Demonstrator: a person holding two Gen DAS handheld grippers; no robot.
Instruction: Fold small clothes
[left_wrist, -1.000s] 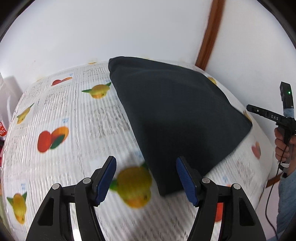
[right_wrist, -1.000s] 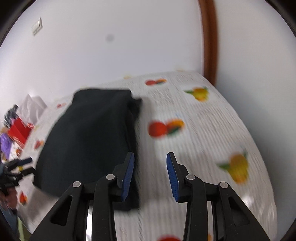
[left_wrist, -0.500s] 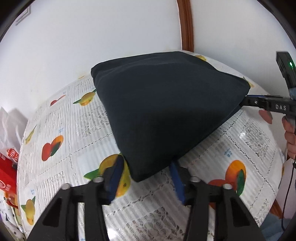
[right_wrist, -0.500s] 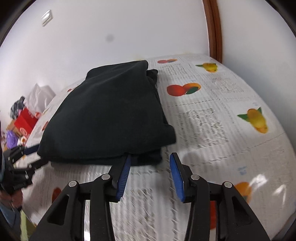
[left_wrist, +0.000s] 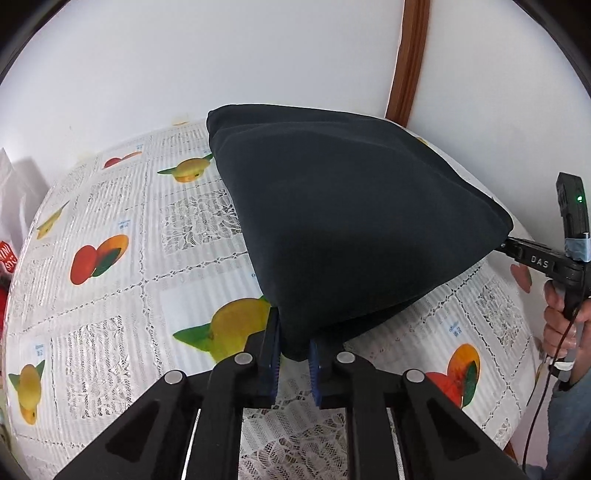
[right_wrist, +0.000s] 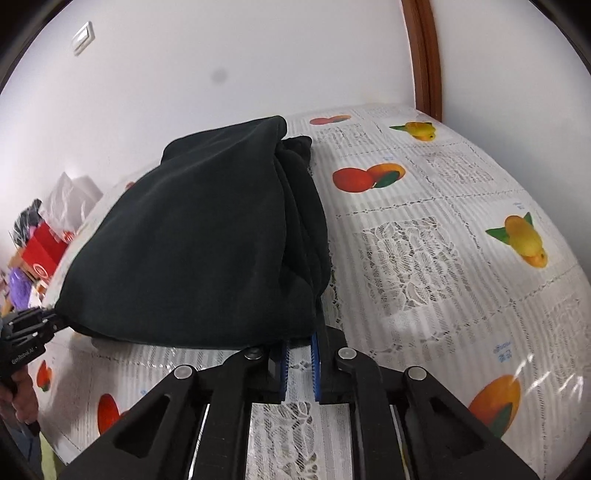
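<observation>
Both grippers have hold of the near edge of a dark, navy-to-black garment (left_wrist: 354, 221) that lies part-folded on a table covered with a fruit-print lace-pattern tablecloth (left_wrist: 122, 229). The left gripper (left_wrist: 293, 356) is clenched on the garment's near left corner, the cloth bunched between its blue pads (left_wrist: 274, 350) and rising from them in a taut slope. The right gripper (right_wrist: 299, 360) has its jaws nearly together at the opposite near corner; in its own view the cloth sits right at the fingertips and a sliver of tablecloth shows between the pads lower down, so the bite looks shallow, though the left wrist view shows its tip buried in the fabric's edge, which suggests it is indeed gripping. The near edge is off the table while the far end, where several layers stack up, rests on the cloth near the wall. This reads as the start of a fold, with both corners taken and the edge raised. The next move would call for carrying both corners forward together, level and at an even pace, over the far part and laying them down so the edges line up, watching that the thinner right-hand hold does not slip. A red packet (right_wrist: 42, 253) and plastic bags sit beyond the table's left end.
</observation>
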